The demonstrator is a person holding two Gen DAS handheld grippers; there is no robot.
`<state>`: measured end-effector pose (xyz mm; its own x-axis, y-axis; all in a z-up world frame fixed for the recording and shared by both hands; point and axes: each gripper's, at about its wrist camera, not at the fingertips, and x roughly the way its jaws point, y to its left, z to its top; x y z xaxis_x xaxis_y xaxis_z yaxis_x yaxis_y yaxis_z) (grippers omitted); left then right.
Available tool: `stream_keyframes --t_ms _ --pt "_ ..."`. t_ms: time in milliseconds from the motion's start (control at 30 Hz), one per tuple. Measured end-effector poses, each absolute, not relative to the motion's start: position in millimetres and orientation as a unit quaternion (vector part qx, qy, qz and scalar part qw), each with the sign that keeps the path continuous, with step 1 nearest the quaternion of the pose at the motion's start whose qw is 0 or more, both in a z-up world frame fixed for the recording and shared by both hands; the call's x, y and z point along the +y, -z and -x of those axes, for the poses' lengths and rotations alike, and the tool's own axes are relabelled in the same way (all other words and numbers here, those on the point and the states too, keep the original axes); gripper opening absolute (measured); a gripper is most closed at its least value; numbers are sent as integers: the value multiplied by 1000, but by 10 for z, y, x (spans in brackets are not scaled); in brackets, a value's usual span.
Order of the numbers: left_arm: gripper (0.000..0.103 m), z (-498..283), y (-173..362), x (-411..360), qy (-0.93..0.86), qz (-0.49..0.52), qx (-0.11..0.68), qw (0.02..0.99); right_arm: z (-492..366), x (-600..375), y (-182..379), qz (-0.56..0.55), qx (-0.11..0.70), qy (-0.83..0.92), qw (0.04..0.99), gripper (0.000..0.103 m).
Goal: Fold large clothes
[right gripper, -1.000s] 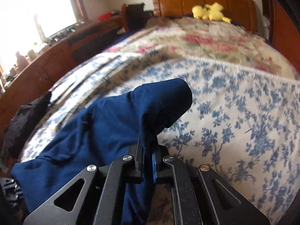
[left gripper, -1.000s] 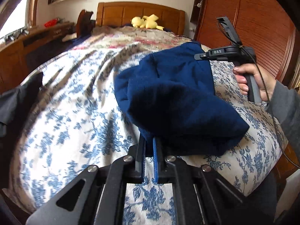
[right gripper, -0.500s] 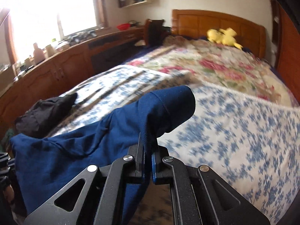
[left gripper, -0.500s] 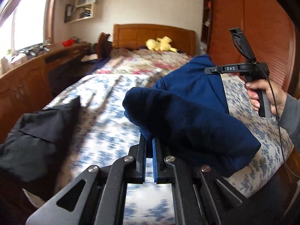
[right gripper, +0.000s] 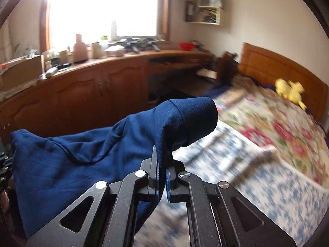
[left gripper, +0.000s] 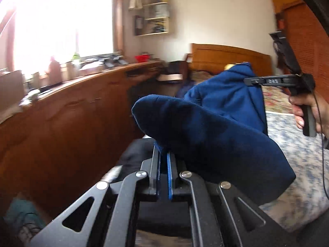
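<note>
Bed (right gripper: 257, 177): wide, quilted, floral cover, lying below and to the right in both views. Low cabinet (right gripper: 86, 94) along the window wall, its top crowded with bottles and boxes. Dark heap (left gripper: 133, 154) just beyond the left claw, low by the bed edge.

Garment (left gripper: 216, 140): large, navy, soft, lifted clear of the bed and slung between the two claws, sagging in the middle, bunched over each tip.

Left claw (left gripper: 163, 160): pinched nearly closed on a fold of the garment, cloth draped over the tips. Right claw (right gripper: 162, 164): likewise clamped tight on a thin edge of it, seen from the left view held in a hand (left gripper: 310, 113).

Risks, largest first. Loose bulk hanging low: likely to catch the dark heap or drag off the bed edge if swung toward the cabinet. Uneven hold: likely a skewed fold if one side carries more cloth than the other. Thin edge in the right claw: could slip out under a sharp pull. Trailing cable (left gripper: 323, 164) near the hand: could snag cloth.
</note>
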<state>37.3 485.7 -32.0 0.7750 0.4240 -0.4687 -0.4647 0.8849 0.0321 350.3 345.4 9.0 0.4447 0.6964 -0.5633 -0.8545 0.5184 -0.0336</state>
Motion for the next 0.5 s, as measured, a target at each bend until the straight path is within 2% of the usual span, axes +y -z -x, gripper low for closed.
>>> stream_keyframes --t_ms 133,200,267,333,367,500 --pt "4 -163 511 5389 -287 54 261 920 -3369 4056 110 163 251 -473 829 2" --pt "4 -169 679 5524 -299 57 291 907 -3308 4266 292 172 277 -463 824 4" --pt "5 -192 854 5621 -308 72 315 895 -3279 4413 553 186 322 -456 809 14" --pt "8 -150 960 5665 -317 82 324 888 -3213 4390 635 192 319 -450 812 19" --pt "8 -100 989 5663 -314 92 320 889 -3187 4354 644 189 320 -457 808 24" --pt "14 60 940 5524 -314 103 306 893 -3046 4076 614 186 314 -472 802 28"
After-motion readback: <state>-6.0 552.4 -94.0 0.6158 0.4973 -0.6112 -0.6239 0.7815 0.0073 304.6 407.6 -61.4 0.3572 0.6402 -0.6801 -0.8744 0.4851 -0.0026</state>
